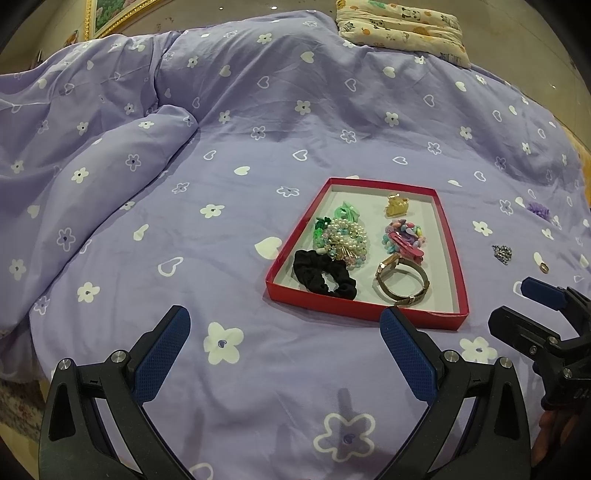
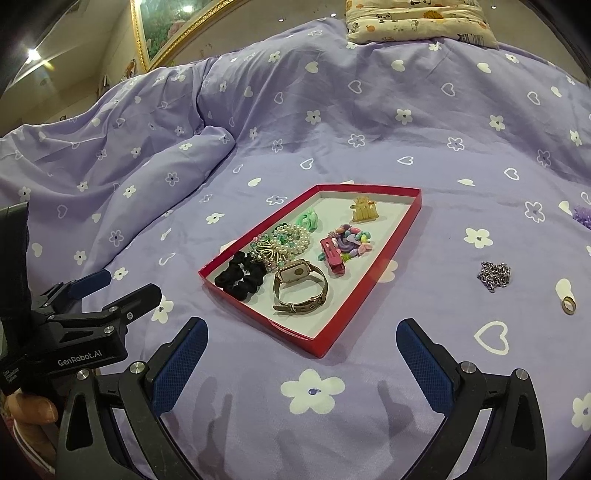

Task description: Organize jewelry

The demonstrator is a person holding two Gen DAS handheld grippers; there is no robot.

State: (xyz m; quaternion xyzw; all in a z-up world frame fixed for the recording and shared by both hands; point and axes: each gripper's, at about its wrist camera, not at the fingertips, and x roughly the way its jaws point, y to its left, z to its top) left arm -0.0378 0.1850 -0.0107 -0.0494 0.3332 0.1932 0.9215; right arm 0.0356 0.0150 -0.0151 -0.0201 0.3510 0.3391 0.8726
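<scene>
A red tray point(image 1: 364, 309) point(image 2: 373, 286) lies on the purple bedspread. It holds a black scrunchie point(image 1: 325, 278) point(image 2: 240, 277), a pearl bracelet point(image 1: 347, 238) point(image 2: 291, 238), a watch point(image 1: 400, 282) point(image 2: 301, 286), colourful beads point(image 1: 404, 234) point(image 2: 351, 238), a pink clip point(image 2: 332, 256), a yellow claw clip point(image 1: 397, 206) point(image 2: 364, 211) and a green tie point(image 1: 347, 212) point(image 2: 310, 218). Right of the tray on the bedspread lie a silver chain point(image 1: 501, 254) point(image 2: 494, 276), a gold ring point(image 1: 543, 268) point(image 2: 569, 305) and a purple scrunchie point(image 1: 537, 209) point(image 2: 583, 216). My left gripper point(image 1: 284, 354) point(image 2: 122, 286) and right gripper point(image 2: 301, 363) point(image 1: 513, 302) are open and empty, in front of the tray.
A patterned cream pillow point(image 1: 402, 27) point(image 2: 417, 22) lies at the far end of the bed. The duvet is bunched in a fold point(image 1: 110, 162) at the left. A gold-framed picture point(image 2: 166, 26) hangs on the wall behind.
</scene>
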